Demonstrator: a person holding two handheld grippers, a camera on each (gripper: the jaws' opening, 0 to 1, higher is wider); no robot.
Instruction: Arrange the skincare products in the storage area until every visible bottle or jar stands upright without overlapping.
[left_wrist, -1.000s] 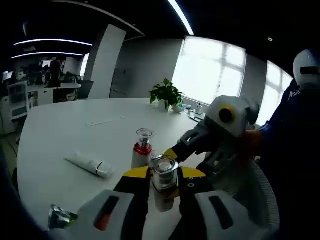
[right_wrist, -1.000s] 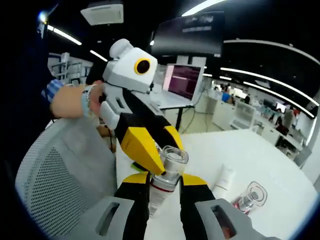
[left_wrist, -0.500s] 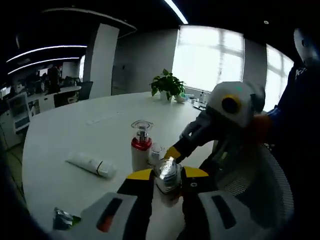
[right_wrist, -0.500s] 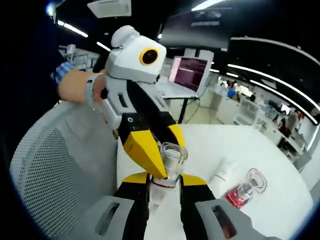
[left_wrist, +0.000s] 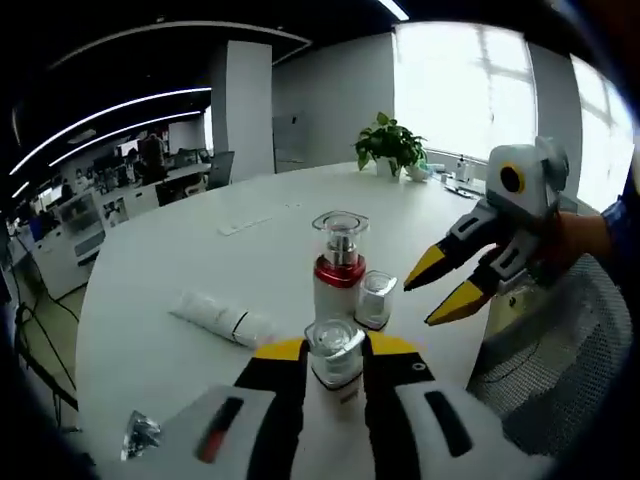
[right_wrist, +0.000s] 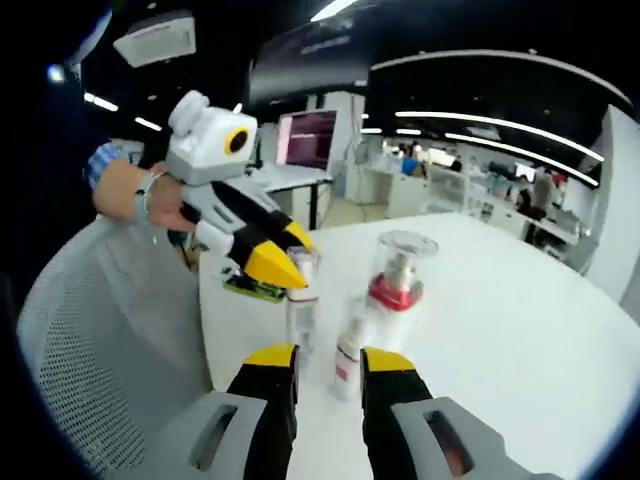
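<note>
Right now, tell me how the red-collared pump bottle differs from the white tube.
The red-collared pump bottle stands upright; the white tube lies flat. The bottle has a clear cap and red collar; the tube is plain white with a dark band. The bottle stands beside a small jar; the tube lies apart. Both rest on the white table.

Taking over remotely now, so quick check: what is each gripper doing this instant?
Left gripper: shut on the clear-capped bottle, standing on the table.
Right gripper: open, holding nothing; the small bottle stands just ahead between its tips.
</note>
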